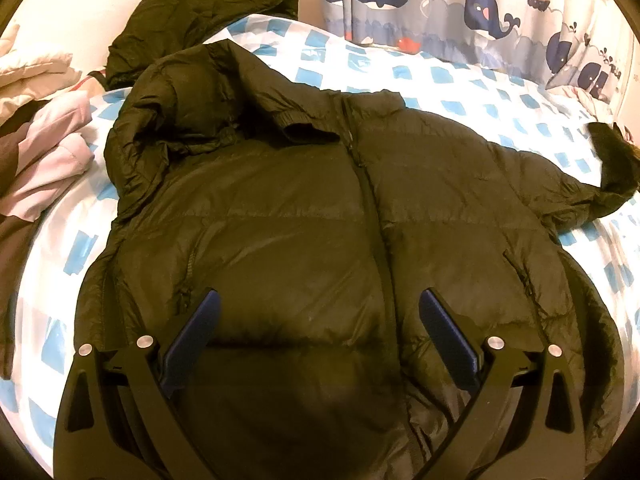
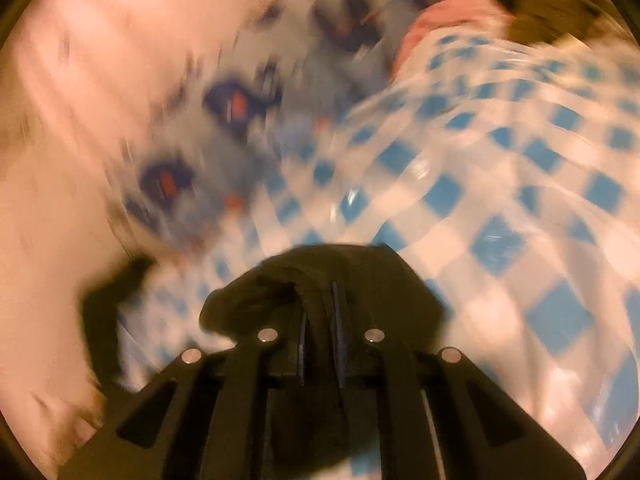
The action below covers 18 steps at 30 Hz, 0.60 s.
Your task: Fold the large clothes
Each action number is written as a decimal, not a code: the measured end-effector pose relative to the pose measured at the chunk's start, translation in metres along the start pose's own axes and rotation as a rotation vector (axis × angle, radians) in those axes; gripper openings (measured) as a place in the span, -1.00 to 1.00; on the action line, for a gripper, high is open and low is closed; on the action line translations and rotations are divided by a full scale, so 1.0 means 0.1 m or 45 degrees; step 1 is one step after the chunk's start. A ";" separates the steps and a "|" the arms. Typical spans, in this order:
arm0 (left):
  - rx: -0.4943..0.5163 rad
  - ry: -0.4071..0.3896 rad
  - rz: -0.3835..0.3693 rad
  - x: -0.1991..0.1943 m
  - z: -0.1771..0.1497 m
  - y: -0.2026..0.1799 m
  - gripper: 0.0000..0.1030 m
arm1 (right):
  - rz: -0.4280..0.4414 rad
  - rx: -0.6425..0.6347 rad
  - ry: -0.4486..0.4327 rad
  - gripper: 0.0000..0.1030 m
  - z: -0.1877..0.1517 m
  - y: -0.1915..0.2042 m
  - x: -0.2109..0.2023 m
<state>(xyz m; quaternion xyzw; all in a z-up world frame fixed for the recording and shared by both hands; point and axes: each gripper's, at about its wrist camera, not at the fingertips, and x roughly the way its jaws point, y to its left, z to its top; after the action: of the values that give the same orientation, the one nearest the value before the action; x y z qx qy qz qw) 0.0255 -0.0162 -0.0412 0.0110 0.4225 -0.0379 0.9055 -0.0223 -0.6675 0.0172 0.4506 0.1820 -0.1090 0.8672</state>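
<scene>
While the blue-checked bed cover (image 1: 460,80) shows bare room on the far and right side, the dark puffer jacket (image 1: 280,208) lies flat across its middle, front up, hem toward the camera. At the left edge other clothes (image 1: 48,152) are piled. The left gripper (image 1: 318,300) hovers wide over the hem, holding nothing. The right gripper (image 2: 318,292) is closed tightly on the dark sleeve cuff (image 2: 280,280).

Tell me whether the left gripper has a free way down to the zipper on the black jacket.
Probably yes. The left gripper is open above the jacket, and the zipper runs bare down the front with nothing lying over it.
</scene>
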 end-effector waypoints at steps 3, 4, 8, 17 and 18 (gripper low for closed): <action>0.010 0.003 0.000 0.00 0.00 0.00 0.85 | -0.104 0.221 0.057 -0.76 -0.08 -0.63 -0.17; 0.016 0.005 0.003 0.01 0.00 -0.01 0.85 | -0.156 0.280 0.088 -0.67 -0.07 -0.81 -0.20; 0.013 0.011 0.003 0.03 0.00 -0.01 0.85 | -0.201 0.414 0.090 0.22 -0.04 -1.15 -0.45; 0.025 0.012 -0.006 0.07 0.01 -0.06 0.85 | -0.304 0.314 0.244 0.63 0.31 -1.08 -0.11; 0.026 0.012 -0.006 0.07 0.01 -0.07 0.85 | -0.301 0.317 0.244 0.63 0.32 -1.11 -0.05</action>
<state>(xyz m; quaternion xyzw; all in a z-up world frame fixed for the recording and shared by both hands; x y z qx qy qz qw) 0.0299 -0.0238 -0.0462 0.0196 0.4262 -0.0442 0.9033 -0.0587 -0.7568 -0.0461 0.5381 0.3006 -0.1882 0.7646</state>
